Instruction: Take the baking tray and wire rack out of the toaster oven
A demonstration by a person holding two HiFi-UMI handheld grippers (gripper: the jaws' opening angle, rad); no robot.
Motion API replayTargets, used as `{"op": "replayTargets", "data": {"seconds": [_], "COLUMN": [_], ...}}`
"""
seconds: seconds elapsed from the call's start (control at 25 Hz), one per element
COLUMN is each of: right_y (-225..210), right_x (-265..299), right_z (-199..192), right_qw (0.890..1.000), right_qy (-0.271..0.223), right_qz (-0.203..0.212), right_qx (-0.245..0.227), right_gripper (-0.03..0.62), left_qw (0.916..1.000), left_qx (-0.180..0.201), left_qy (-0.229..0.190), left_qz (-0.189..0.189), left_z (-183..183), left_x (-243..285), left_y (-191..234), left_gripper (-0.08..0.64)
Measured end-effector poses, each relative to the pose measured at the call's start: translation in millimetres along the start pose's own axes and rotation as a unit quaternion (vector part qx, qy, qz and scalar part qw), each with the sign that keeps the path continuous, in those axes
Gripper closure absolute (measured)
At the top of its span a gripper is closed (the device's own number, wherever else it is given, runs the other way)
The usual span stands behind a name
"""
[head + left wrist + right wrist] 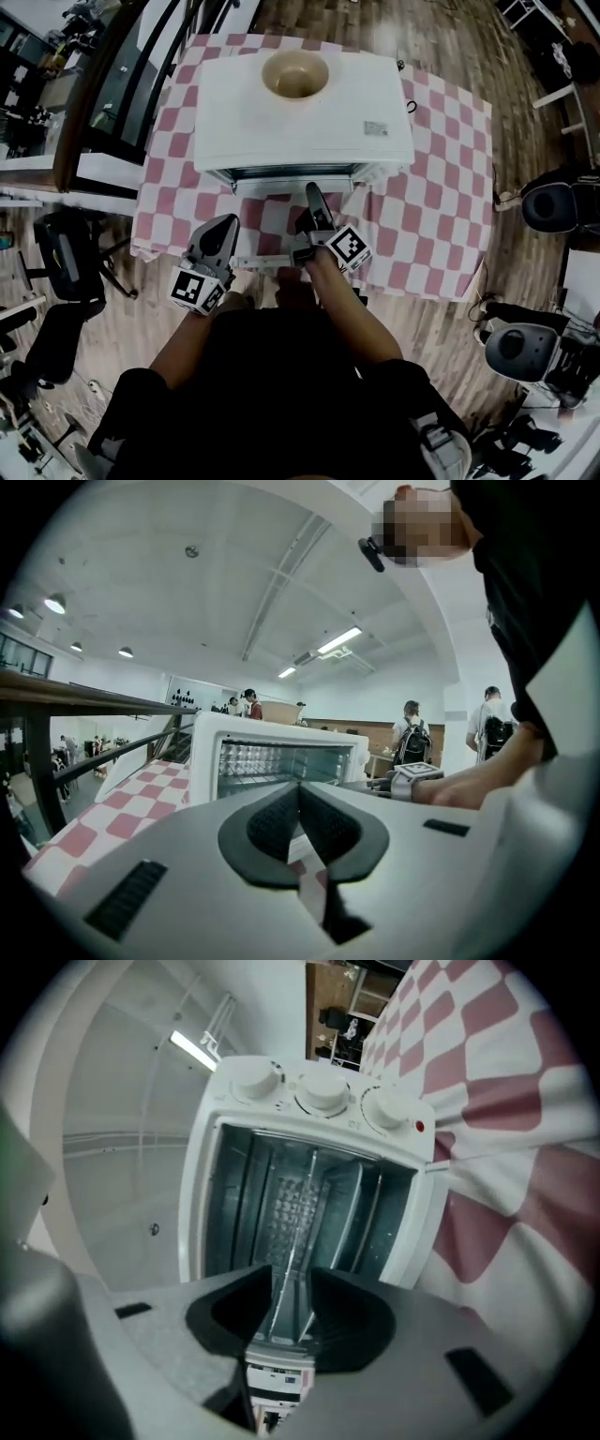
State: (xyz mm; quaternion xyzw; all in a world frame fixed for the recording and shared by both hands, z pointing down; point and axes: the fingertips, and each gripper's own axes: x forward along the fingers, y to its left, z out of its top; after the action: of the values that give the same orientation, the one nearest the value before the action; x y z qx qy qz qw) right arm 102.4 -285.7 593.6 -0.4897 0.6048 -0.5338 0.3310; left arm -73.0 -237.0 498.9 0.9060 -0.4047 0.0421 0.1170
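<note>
The white toaster oven (300,122) stands on the checked table with its front open. In the right gripper view it appears turned on its side, knobs (323,1091) uppermost. A thin metal shelf (298,1199), tray or rack I cannot tell, sits mid-height inside and is seen edge-on. My right gripper (312,193) is rolled on its side at the oven mouth. Its jaws stand apart (291,1277) in line with that shelf's edge, and no pad presses on it. My left gripper (228,223) hangs at the table's front edge, left of the oven, with its tips together (300,787) and nothing held.
A tan bowl (295,73) rests on the oven's top. The pink-and-white cloth (441,187) covers the table. Black office chairs (553,202) (56,248) stand at either side on the wood floor. Several people (412,741) stand far behind the oven.
</note>
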Motion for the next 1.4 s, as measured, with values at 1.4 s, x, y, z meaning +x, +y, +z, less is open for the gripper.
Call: {"op": "replayTargets", "data": {"seconds": [1.4], "right_y": [-49], "right_x": [87], "right_z": [-4], "right_qw": [0.993], "right_qy": [-0.005], "right_qz": [0.011], "right_qx": [0.115], "right_gripper": [0.511], "left_qw": [0.9940], "left_qx": [-0.058], "left_qy": [0.005], "left_qz": [0.092], "left_z": [-37], "left_x": [-26], "left_y": [28], "left_gripper": [0.565]}}
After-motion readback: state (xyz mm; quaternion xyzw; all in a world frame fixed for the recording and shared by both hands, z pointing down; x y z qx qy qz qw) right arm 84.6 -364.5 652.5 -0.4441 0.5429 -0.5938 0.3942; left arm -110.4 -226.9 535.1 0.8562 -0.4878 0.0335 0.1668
